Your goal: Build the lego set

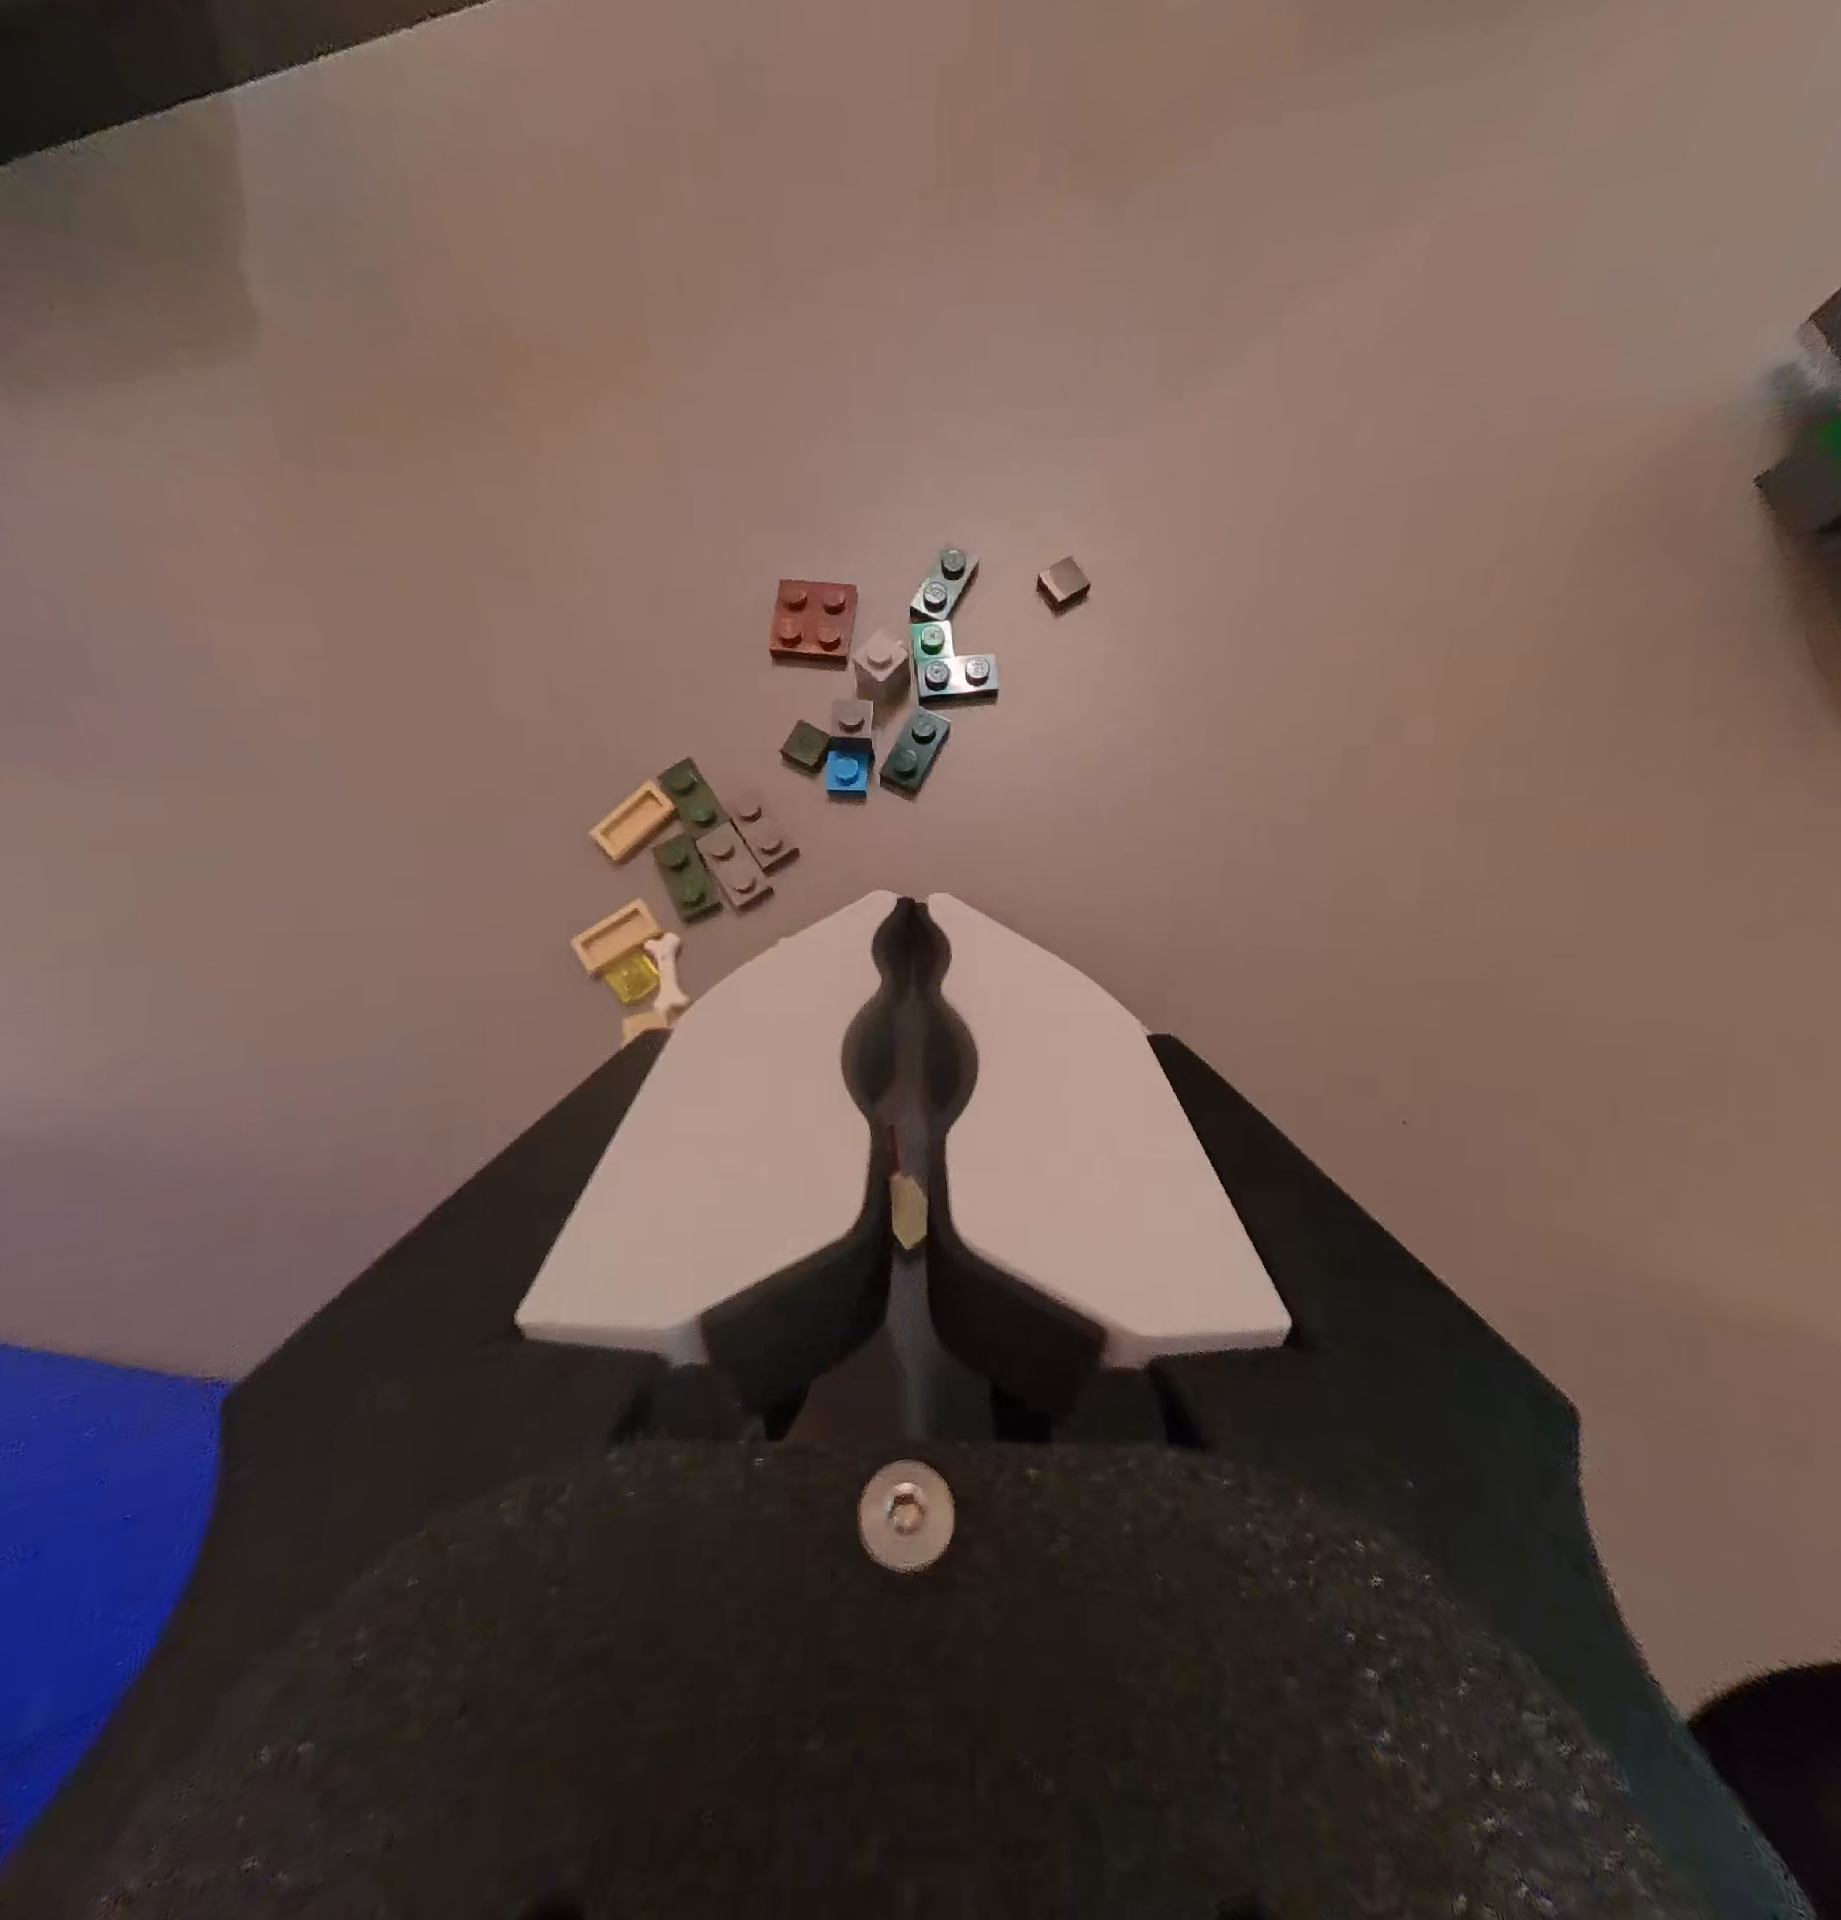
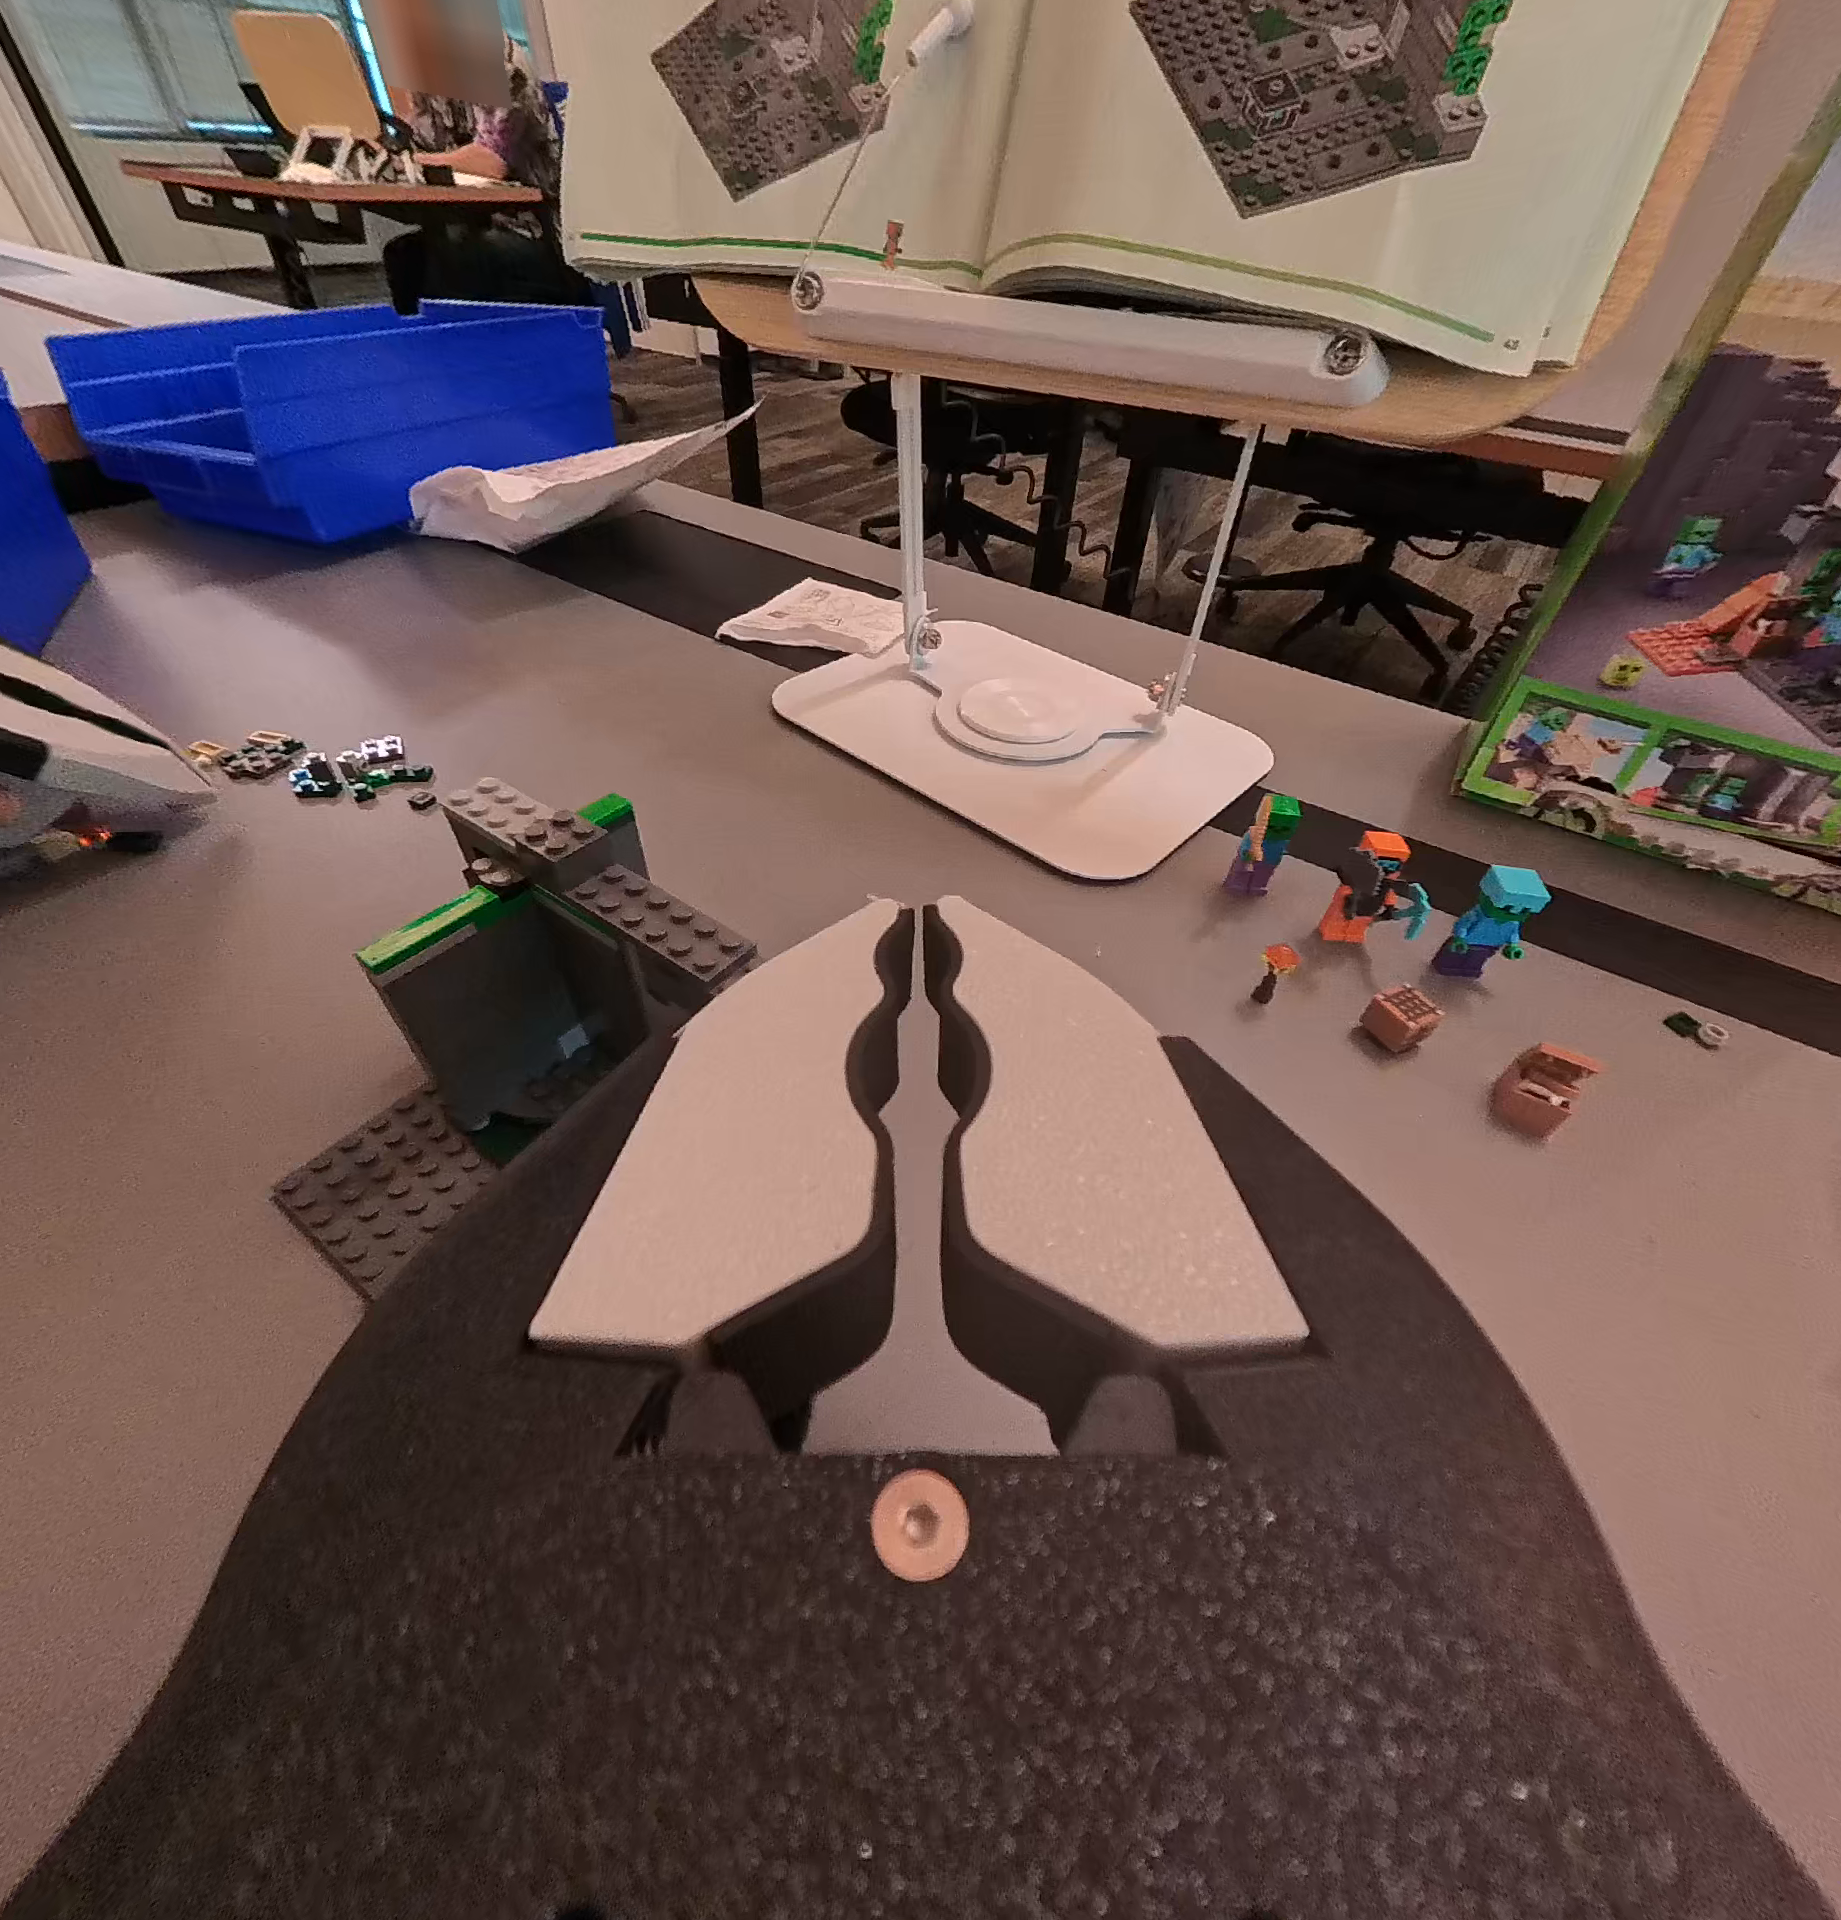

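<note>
1. Lego pieces (image 1: 791, 769) lay loose on the tabletop (image 1: 1311, 831), just ahead of the left gripper (image 1: 911, 906), whose fingers (image 1: 760, 1122) met at the tips and held nothing there. The step was judged to be picking the next piece, which calls for opening first.
2. The partial build (image 2: 542, 956) stood left of the right gripper (image 2: 918, 914), its fingers a slit apart and empty. An instruction booklet (image 2: 1103, 135) on a stand and the printed set box (image 2: 1726, 644) carried writing, left unquoted.
</note>
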`<state>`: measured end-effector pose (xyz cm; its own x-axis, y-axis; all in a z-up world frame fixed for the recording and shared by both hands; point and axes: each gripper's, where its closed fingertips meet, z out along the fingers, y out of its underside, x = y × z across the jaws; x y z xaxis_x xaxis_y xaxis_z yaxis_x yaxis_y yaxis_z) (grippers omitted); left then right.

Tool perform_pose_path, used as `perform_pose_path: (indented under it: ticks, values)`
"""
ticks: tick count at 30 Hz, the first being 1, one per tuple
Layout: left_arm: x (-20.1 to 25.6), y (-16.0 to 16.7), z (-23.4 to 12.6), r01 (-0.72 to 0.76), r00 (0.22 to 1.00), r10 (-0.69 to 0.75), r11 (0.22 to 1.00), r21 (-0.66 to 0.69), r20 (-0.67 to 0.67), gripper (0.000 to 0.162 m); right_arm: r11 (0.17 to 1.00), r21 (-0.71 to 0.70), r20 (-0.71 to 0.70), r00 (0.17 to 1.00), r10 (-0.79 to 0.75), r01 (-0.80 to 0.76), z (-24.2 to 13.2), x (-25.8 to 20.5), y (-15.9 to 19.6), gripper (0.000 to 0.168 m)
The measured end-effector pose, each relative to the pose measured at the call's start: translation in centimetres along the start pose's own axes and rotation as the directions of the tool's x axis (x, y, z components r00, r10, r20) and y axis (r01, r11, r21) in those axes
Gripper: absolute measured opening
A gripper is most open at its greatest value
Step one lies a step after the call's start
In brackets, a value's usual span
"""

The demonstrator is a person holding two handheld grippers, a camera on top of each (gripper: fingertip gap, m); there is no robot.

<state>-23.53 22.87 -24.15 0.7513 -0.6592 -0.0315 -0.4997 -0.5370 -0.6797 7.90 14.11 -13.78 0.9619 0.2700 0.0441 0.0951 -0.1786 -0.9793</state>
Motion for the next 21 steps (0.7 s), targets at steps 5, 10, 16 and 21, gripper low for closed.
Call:
perform_pose_path:
  ticks: [5, 10, 16, 21]
  values:
    - [0.1, -0.4, -1.7, -0.028, 1.0, 0.027, 1.0, 0.015, 0.008, 0.0, 1.0, -0.005, 0.02, 1.0, -0.011, 0.012, 0.0, -0.6, 0.1, 0.001]
    - [-0.5, -0.2, -2.9, -0.042, 0.999, 0.042, 0.999, -0.018, 0.014, 0.0, 1.0, -0.013, 0.038, 0.999, -0.012, 0.012, 0.0, -0.8, 0.2, 0.001]
    - [-1.4, 0.6, -2.0, -0.04, 0.998, 0.044, 0.995, -0.096, 0.041, 0.0, 1.0, -0.019, 0.052, 0.998, -0.018, 0.019, 0.0, -1.1, 0.3, 0.001]
    - [-1.3, 1.2, -0.5, -0.022, 0.998, 0.031, 0.985, -0.169, 0.054, 0.019, 1.0, -0.023, 0.061, 0.998, -0.013, 0.014, 0.0, -1.2, 0.3, 0.001]
